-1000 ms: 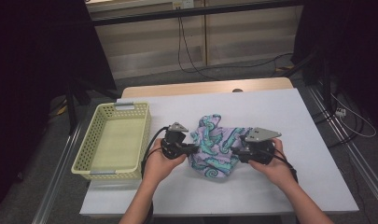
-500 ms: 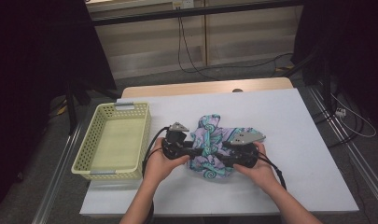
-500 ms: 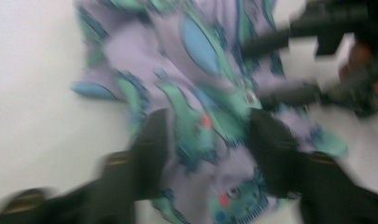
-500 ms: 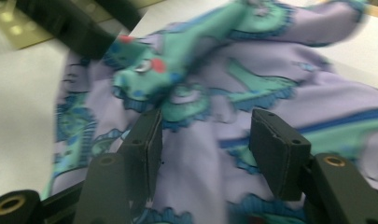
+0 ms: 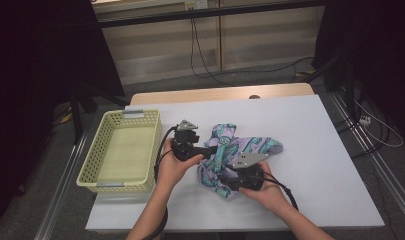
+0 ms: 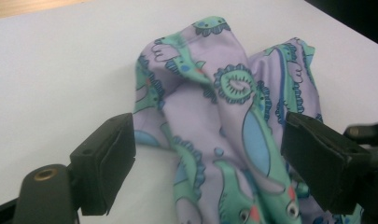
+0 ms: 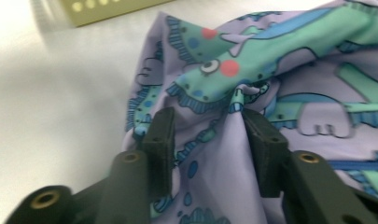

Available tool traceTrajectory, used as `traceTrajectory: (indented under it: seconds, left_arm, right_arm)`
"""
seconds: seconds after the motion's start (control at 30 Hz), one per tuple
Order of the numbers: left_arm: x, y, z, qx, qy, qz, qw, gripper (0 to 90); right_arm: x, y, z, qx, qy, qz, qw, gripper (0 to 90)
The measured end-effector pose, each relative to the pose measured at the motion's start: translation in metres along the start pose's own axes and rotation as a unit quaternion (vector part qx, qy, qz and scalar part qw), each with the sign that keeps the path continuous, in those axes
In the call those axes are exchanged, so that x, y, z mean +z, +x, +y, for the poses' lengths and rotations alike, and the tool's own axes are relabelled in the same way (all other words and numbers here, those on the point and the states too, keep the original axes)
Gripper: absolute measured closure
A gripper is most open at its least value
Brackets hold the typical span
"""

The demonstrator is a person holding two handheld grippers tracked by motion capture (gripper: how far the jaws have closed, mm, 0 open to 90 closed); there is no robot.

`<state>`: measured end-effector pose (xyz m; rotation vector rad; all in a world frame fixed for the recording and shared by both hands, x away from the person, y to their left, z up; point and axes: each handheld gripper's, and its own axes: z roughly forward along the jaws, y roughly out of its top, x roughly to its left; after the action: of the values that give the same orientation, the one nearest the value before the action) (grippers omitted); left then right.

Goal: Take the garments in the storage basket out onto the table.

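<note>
A crumpled cloth printed with lilac, teal and blue cartoon shapes lies in the middle of the white table. My left gripper is at the cloth's left edge. In the left gripper view it stands open, jaws wide apart, with a ridge of the cloth lying between them. My right gripper is pushed into the near side of the heap. In the right gripper view its jaws pinch a bunched fold of cloth.
A pale yellow perforated basket stands empty at the table's left, close to my left hand; its corner shows in the right gripper view. The table ends just beyond my forearms, and bare white surface lies right of the cloth.
My right gripper has moved left and nearer, from the cloth's right side into its near edge, and its jaws have come in on a fold. The left gripper has barely moved.
</note>
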<state>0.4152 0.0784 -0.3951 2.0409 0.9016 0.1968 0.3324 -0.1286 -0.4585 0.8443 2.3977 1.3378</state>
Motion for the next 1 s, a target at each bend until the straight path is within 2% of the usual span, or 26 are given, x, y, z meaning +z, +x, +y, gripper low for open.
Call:
traceTrajectory:
  seconds: [0.07,0.13,0.2,0.33,0.4,0.43,0.53,0.63,0.7,0.83,0.9,0.93,1.0]
  left_arm:
    - [0.006,-0.002,0.001,0.003,0.000,0.001,1.0000,17.4]
    - [0.013,-0.006,0.000,0.014,0.004,0.012,0.9998,17.3]
    - [0.018,-0.007,-0.001,0.019,0.012,0.015,0.9996,17.4]
    - [0.025,-0.012,-0.003,0.030,0.020,0.009,0.9993,19.0]
    - [0.027,-0.013,-0.005,0.033,0.028,0.007,0.9990,22.6]
    - [0.028,-0.013,-0.006,0.040,0.031,0.008,0.9987,27.1]
    - [0.026,-0.011,-0.007,0.037,0.040,0.010,0.9985,53.2]
    - [0.017,-0.006,-0.006,0.026,0.054,0.014,0.9981,78.8]
    - [0.011,-0.002,-0.006,0.017,0.056,0.021,0.9980,84.0]
    - [-0.006,0.008,-0.004,-0.004,0.049,0.023,0.9986,84.8]
    - [-0.015,0.012,-0.002,-0.003,0.046,0.025,0.9986,84.9]
    - [-0.018,0.012,-0.002,-0.009,0.043,0.023,0.9988,84.8]
    - [-0.021,0.012,-0.003,-0.011,0.042,0.022,0.9988,84.9]
  right_arm:
    - [0.001,0.003,0.000,0.003,-0.002,0.016,0.9999,61.6]
    - [0.001,0.006,0.000,0.003,-0.002,0.028,0.9996,64.9]
    - [0.002,0.013,0.000,-0.016,0.006,0.028,0.9995,65.3]
    - [0.003,0.024,0.001,-0.030,0.013,0.056,0.9979,66.6]
    - [0.004,0.031,0.000,-0.048,0.024,0.065,0.9964,66.6]
    - [0.005,0.035,0.000,-0.057,0.028,0.066,0.9958,66.1]
    - [0.005,0.040,0.000,-0.069,0.036,0.074,0.9943,65.8]
    - [0.002,0.037,-0.002,-0.061,0.041,0.077,0.9943,65.0]
    - [0.000,0.033,-0.003,-0.056,0.041,0.077,0.9946,60.2]
    - [-0.008,0.024,-0.005,-0.052,0.036,0.063,0.9960,51.2]
    - [-0.012,0.019,-0.004,-0.053,0.033,0.053,0.9966,47.7]
    - [-0.016,0.015,-0.004,-0.051,0.032,0.047,0.9970,46.5]
    - [-0.021,0.010,-0.003,-0.042,0.025,0.043,0.9979,46.5]
